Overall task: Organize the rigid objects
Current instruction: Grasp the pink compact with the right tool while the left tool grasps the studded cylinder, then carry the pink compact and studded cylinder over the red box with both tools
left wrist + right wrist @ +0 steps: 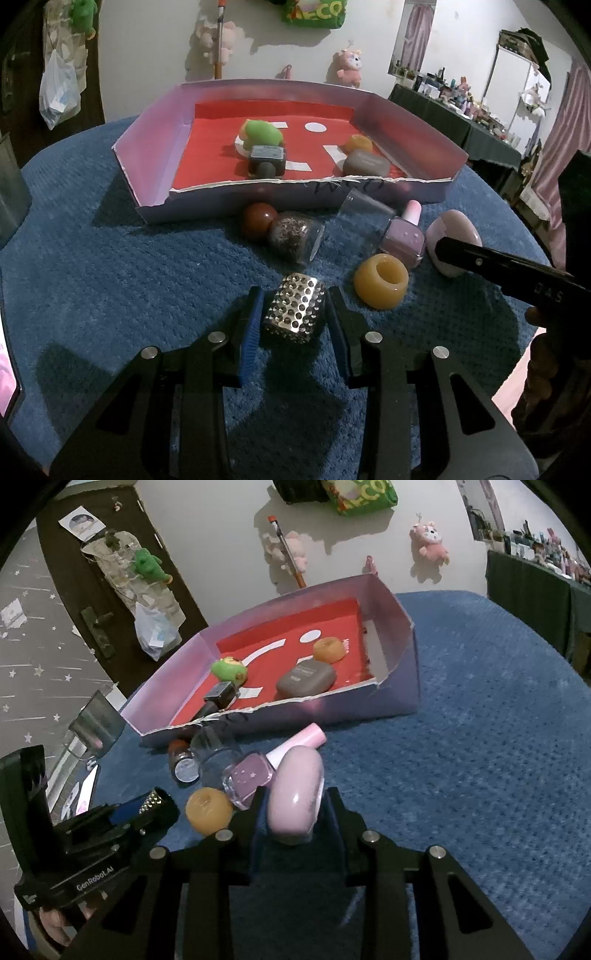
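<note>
Left hand-held gripper: jaws narrow, blue pads clamped on 1 silver perforated metal block, which sits on the blue textured cloth of the table.

Right hand-held gripper: jaws narrow, closed on 1 pale pink oval glossy case; no earlier view to compare.

Just ahead-right of the left hand-held gripper: 1 loose amber ring-shaped piece on the cloth, just beside 1 lilac nail polish bottle with pink cap, lying down. Ahead of the left hand-held gripper: 1 small glitter-filled jar with brown round cap, on its side, and 1 clear empty glass, tipped, next to it.

Farther ahead of both: 1 shallow cardboard tray with red floor and pale lilac walls, near edge torn. Inside it, counted: 1 green rounded toy, 1 dark square bottle with grey label just in front of the toy, 1 grey-brown rounded-rectangle case, 1 second amber ring behind that case. Amber rings total 2.
</note>
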Motion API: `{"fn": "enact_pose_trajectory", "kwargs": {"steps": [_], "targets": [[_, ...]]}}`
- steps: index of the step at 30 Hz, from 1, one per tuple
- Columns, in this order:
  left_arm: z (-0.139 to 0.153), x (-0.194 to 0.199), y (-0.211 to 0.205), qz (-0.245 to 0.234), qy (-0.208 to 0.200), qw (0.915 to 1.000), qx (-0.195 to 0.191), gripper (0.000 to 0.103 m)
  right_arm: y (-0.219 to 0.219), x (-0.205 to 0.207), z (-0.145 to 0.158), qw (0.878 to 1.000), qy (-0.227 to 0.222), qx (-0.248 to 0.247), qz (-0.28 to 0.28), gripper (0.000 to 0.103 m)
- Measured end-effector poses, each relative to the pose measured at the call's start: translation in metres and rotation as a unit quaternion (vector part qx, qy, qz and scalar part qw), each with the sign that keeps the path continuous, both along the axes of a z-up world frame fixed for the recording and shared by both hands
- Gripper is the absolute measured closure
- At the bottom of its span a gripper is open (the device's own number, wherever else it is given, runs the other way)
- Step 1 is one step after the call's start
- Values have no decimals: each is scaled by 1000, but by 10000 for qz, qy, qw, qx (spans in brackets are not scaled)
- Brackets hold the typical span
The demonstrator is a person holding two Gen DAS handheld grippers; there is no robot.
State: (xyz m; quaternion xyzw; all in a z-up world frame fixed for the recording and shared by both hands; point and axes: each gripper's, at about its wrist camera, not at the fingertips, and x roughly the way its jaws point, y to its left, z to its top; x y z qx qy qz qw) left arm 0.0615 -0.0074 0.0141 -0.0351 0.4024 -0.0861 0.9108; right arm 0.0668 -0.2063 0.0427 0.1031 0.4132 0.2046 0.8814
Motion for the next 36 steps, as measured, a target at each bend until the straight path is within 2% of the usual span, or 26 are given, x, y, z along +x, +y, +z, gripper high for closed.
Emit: {"fn": "enact_pose_trajectory", "kwargs": {"steps": [10, 19, 36], "targets": [[4, -1, 1, -63, -53, 9999, -113, 71, 4, -4, 4, 9998, -118, -140, 16, 76], [30, 0, -3, -234, -368, 9990, -20, 71, 7, -9, 22, 9992, -316, -99, 220, 76], [64, 46, -11, -694, -497, 9963, -127, 71, 16, 13, 55, 9960, -387, 77, 797, 76]]}}
